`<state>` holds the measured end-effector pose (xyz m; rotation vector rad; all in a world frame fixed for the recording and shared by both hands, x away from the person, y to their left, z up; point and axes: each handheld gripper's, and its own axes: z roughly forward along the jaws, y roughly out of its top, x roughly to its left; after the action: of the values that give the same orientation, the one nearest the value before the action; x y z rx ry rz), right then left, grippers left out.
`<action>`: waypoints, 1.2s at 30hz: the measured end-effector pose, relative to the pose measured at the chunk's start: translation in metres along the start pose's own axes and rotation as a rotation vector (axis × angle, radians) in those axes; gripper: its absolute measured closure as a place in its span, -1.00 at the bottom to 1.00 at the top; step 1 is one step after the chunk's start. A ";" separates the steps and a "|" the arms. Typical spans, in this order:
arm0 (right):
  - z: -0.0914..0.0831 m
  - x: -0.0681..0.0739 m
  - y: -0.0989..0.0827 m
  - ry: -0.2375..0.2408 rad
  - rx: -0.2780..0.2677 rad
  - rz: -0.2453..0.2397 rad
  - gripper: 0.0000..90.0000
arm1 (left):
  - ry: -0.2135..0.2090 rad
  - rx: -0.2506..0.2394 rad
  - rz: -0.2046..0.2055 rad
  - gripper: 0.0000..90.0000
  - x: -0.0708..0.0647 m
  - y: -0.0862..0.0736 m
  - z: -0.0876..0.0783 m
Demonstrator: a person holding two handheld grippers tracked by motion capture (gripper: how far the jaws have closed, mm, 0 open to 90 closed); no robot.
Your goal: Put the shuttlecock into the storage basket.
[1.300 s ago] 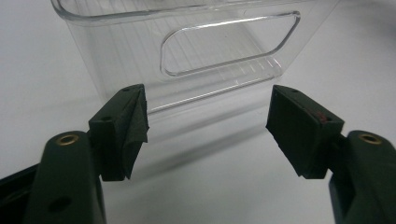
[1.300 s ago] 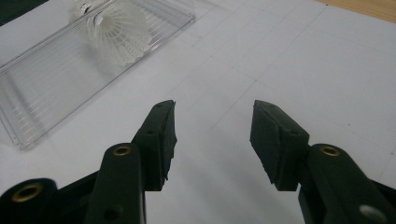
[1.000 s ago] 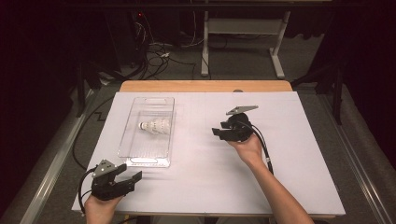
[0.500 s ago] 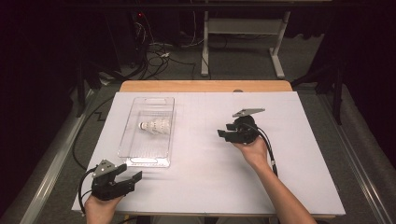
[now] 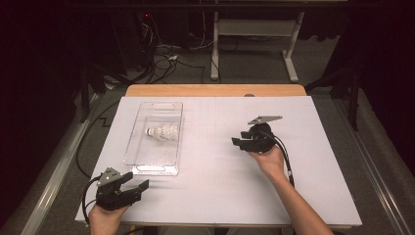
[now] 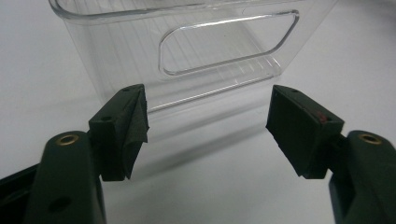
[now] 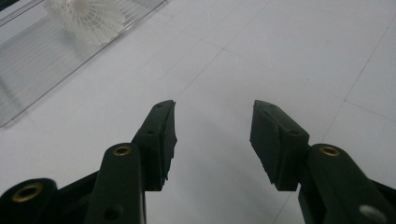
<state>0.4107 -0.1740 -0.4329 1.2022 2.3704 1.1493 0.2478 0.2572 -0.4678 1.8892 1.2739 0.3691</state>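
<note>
Left gripper [image 5: 139, 188]: at the near left corner of the white table [image 5: 220, 196], jaws spread wide with nothing between them, aimed at the handle end of the clear tray [image 5: 139, 169] just beyond. The tray stands left of centre, long side running near to far. A white shuttlecock [image 5: 161, 132] lies on its side inside the tray, toward the far half. Right gripper [image 5: 238, 143]: right of centre, well apart from the tray, jaws partly open and holding nothing, pointing left toward the tray.
</note>
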 end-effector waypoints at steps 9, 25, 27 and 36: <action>-0.005 -0.004 -0.006 -0.003 -0.004 0.009 0.13 | 0.002 -0.001 -0.004 -0.33 0.001 0.000 0.000; -0.018 -0.015 -0.019 -0.017 -0.021 0.034 0.12 | 0.002 -0.001 -0.006 -0.33 0.000 0.000 0.000; -0.020 -0.016 -0.021 -0.018 -0.024 0.038 0.12 | 0.002 -0.001 -0.005 -0.33 0.000 0.000 0.000; -0.027 -0.021 -0.028 -0.030 -0.026 0.048 0.11 | 0.003 -0.001 -0.006 -0.33 0.000 0.000 -0.001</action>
<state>0.3937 -0.2140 -0.4388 1.2650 2.3093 1.1647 0.2474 0.2577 -0.4678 1.8840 1.2807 0.3699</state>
